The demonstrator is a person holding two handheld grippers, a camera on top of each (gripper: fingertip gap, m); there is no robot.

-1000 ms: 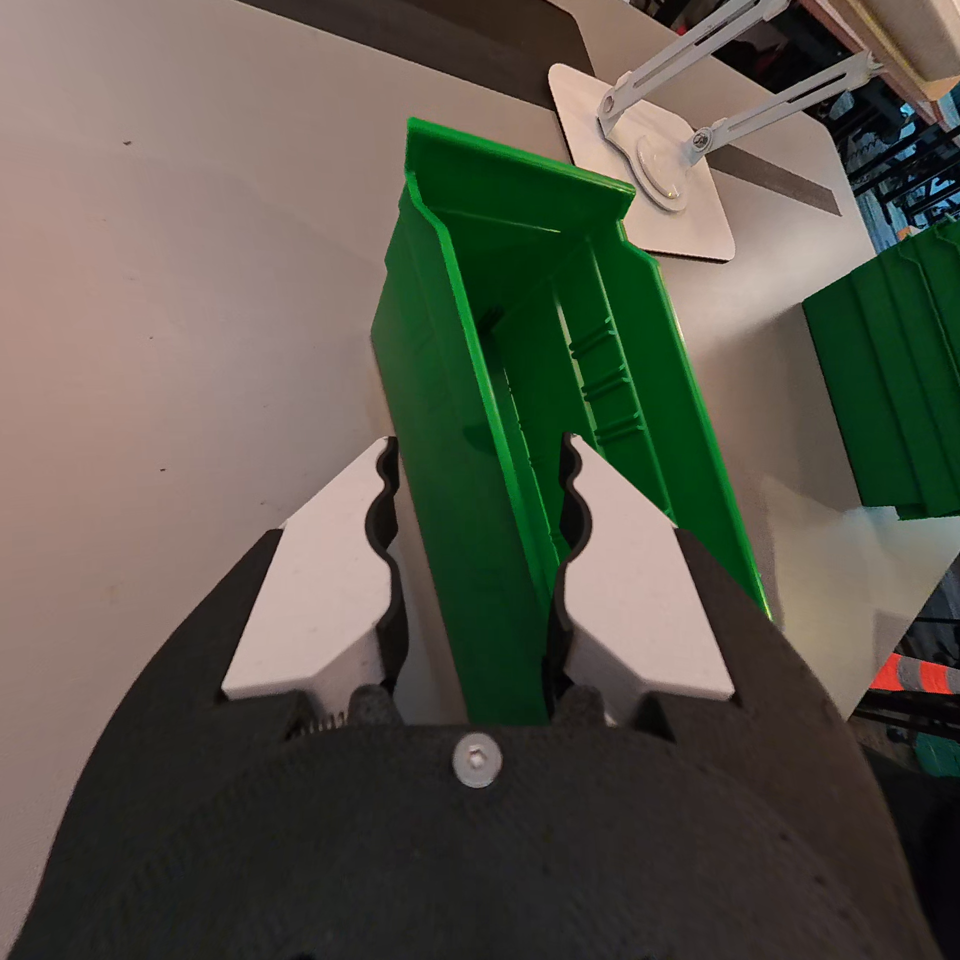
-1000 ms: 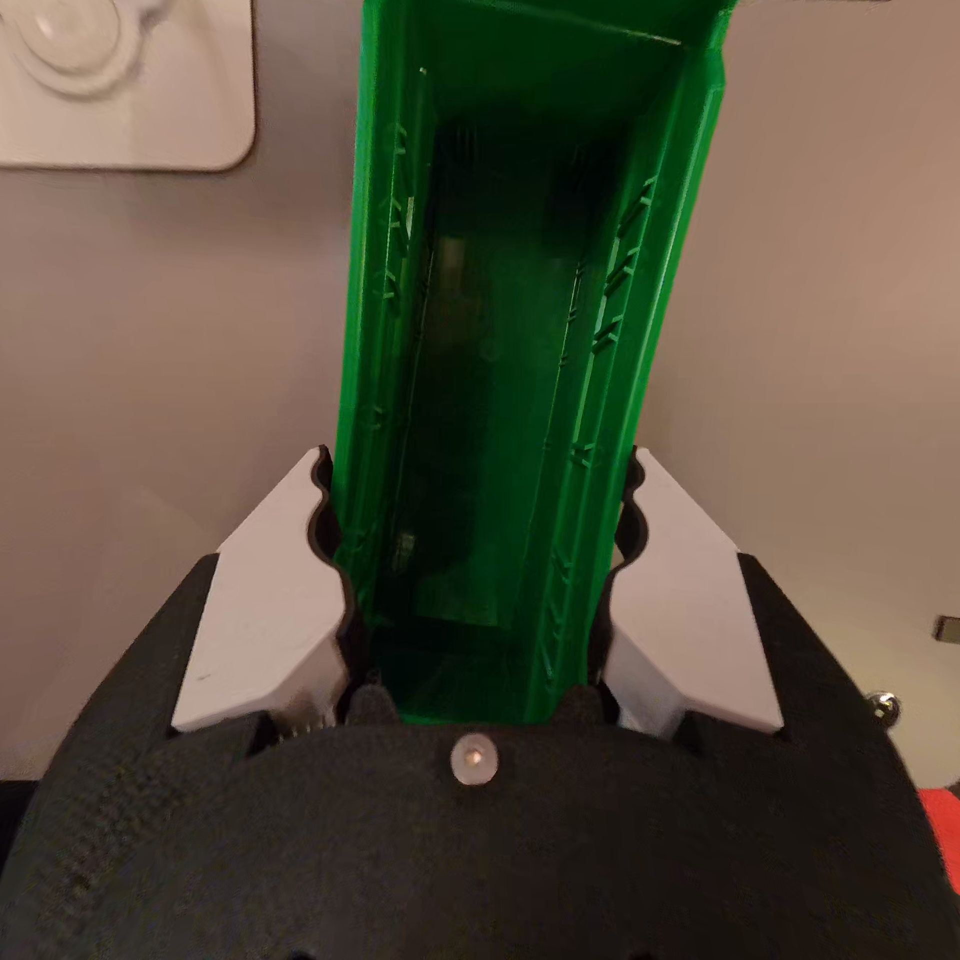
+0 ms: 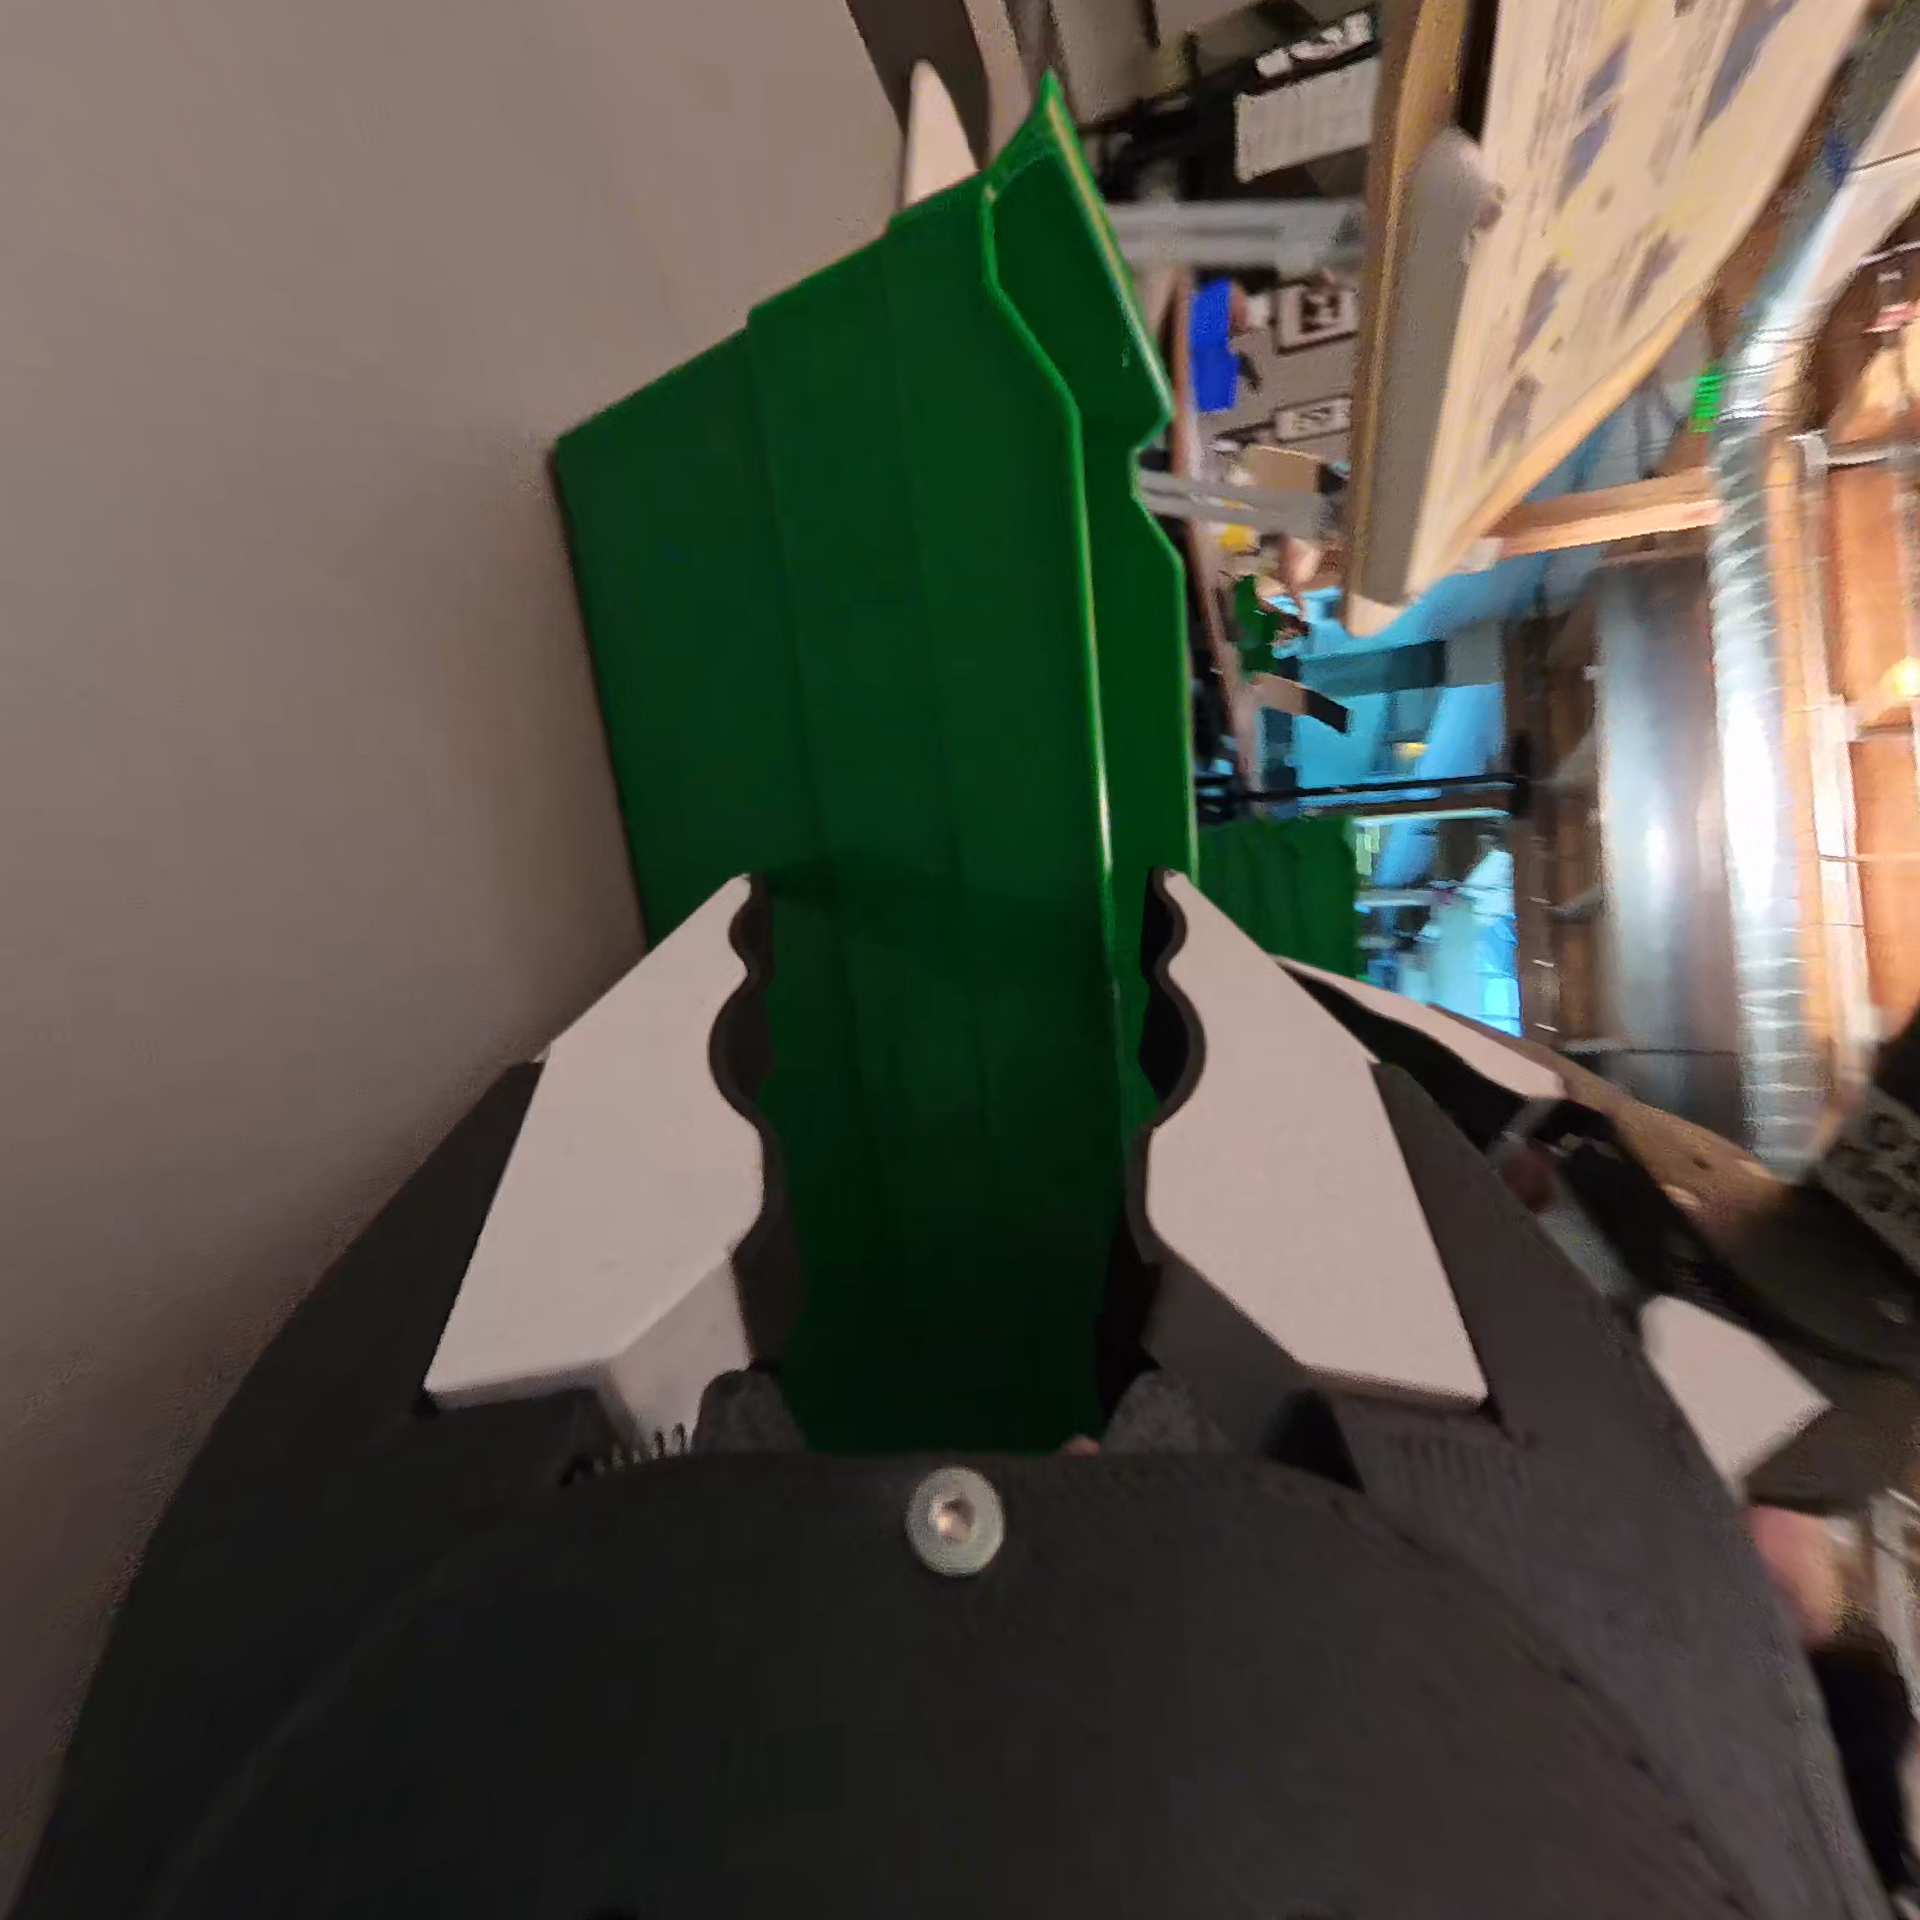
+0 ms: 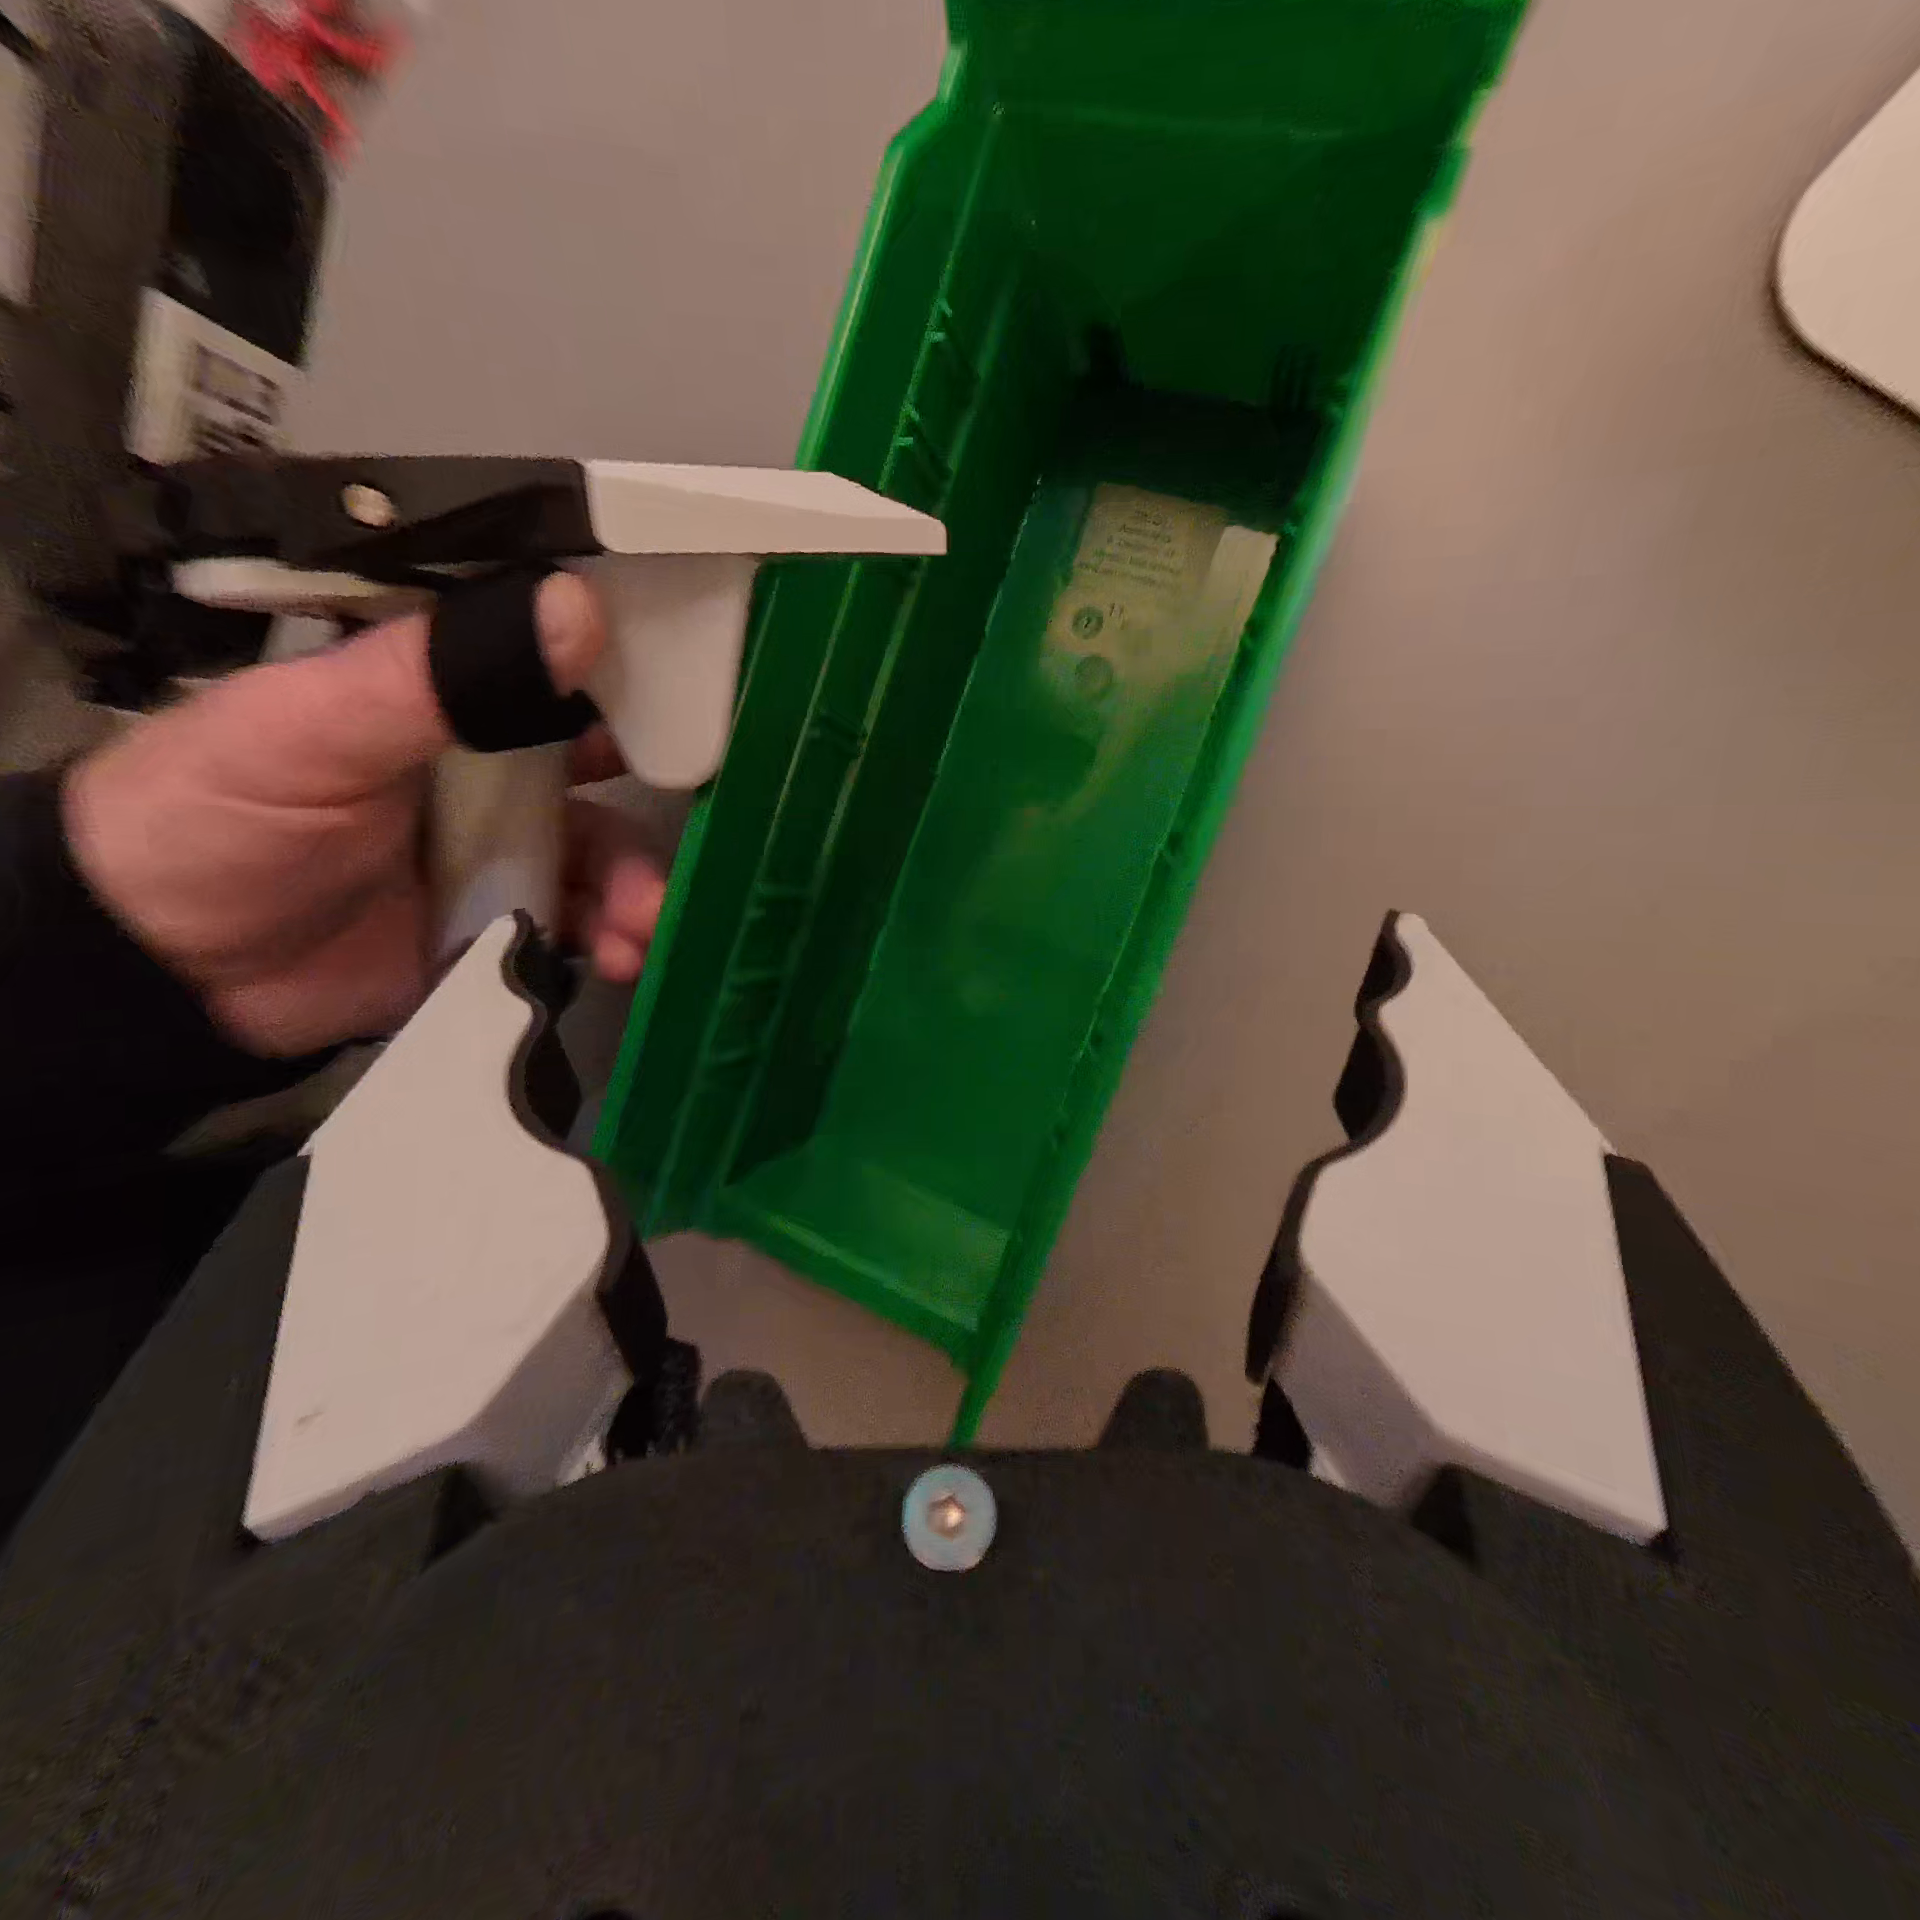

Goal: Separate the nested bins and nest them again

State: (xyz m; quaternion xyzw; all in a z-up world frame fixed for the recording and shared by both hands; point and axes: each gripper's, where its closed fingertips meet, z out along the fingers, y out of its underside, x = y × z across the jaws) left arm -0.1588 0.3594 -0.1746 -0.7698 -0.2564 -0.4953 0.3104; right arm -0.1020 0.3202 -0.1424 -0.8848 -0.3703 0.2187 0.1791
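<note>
letting go is the change: a second ago the right gripper (image 4: pixel 956 925) was clamped across the near end of the green bin (image 4: pixel 1039 831); now its fingers are spread wide, one on each side of that end, neither touching. the bin lies skewed across the grey table (image 4: pixel 1558 727) in the right wrist view, its open top facing the camera.

the left gripper (image 3: pixel 956 883) has rolled over, so in its own view the table stands like a wall on the left and the bin shows its smooth, stepped outer side rather than its inside. it is pinching green plastic between its dark wavy pads (image 3: pixel 1164 1018). seen from the right wrist, its white fingers sit at the bin's left wall, worked by a hand (image 4: pixel 260 810).

my read: the left alone has charge now, and the right is free to regrip. whether one bin or a nested pair is here, i cannot tell.

the bin is glossy, rigid moulded plastic, long and narrow, with thin ribs (image 4: pixel 769 935) down the inner walls and a pale sticker (image 4: pixel 1132 561) on the floor.
</note>
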